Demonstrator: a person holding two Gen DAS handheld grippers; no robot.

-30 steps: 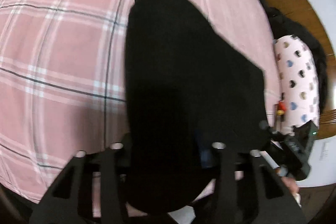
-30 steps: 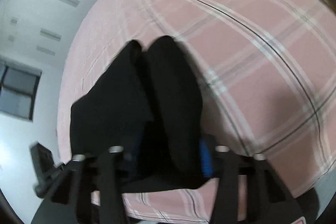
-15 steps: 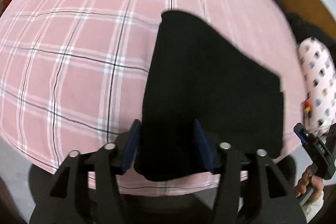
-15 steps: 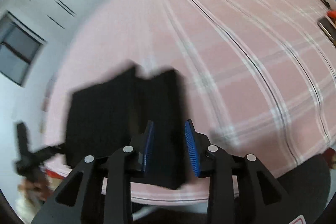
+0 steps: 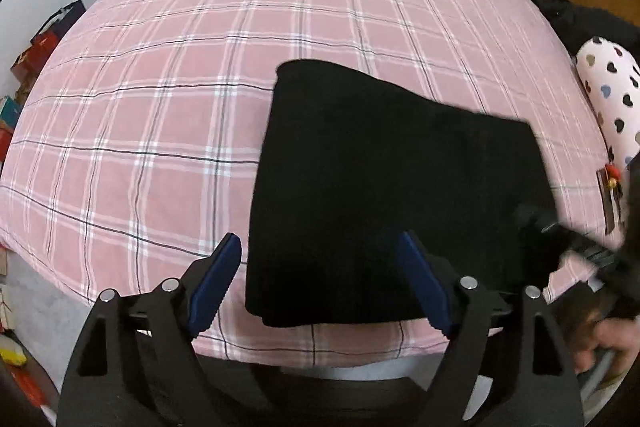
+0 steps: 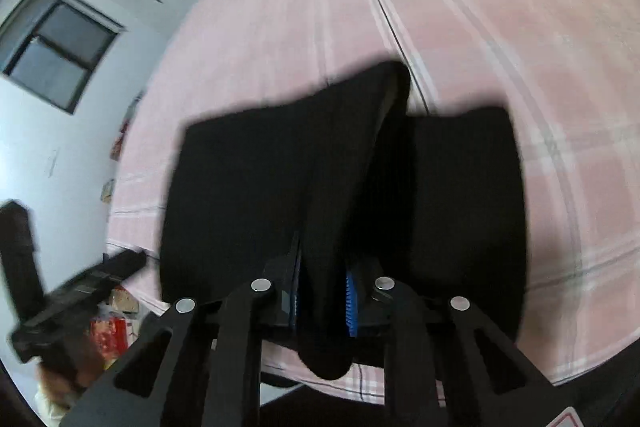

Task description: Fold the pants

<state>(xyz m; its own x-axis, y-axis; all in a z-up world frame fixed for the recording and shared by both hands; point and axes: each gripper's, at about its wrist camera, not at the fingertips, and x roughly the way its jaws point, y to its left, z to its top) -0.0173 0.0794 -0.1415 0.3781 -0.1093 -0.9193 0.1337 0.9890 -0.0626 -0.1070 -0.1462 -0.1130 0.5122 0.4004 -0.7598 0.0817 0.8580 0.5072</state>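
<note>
My left gripper (image 5: pixel 320 283) has its jaws wide apart, and they have just been opening; the near edge of the black pants (image 5: pixel 384 195) sits between them, but neither blue pad touches the cloth. My right gripper (image 6: pixel 322 301) has just been closing and is clamped on a raised ridge of the pants (image 6: pixel 280 187), the fabric pinched between its blue pads. The pants lie as a folded black rectangle on the pink plaid bed (image 5: pixel 160 87), filling the left wrist view from centre toward 4 o'clock, close to the bed's near edge. The risk I see is the right gripper pulling that pinched ridge up or sideways, which could drag the top layer and undo the fold, or slide the bundle off the near edge. Compared with a second ago, the left jaws held the cloth; now they have let go, and the pants lie flatter and squarer.
</note>
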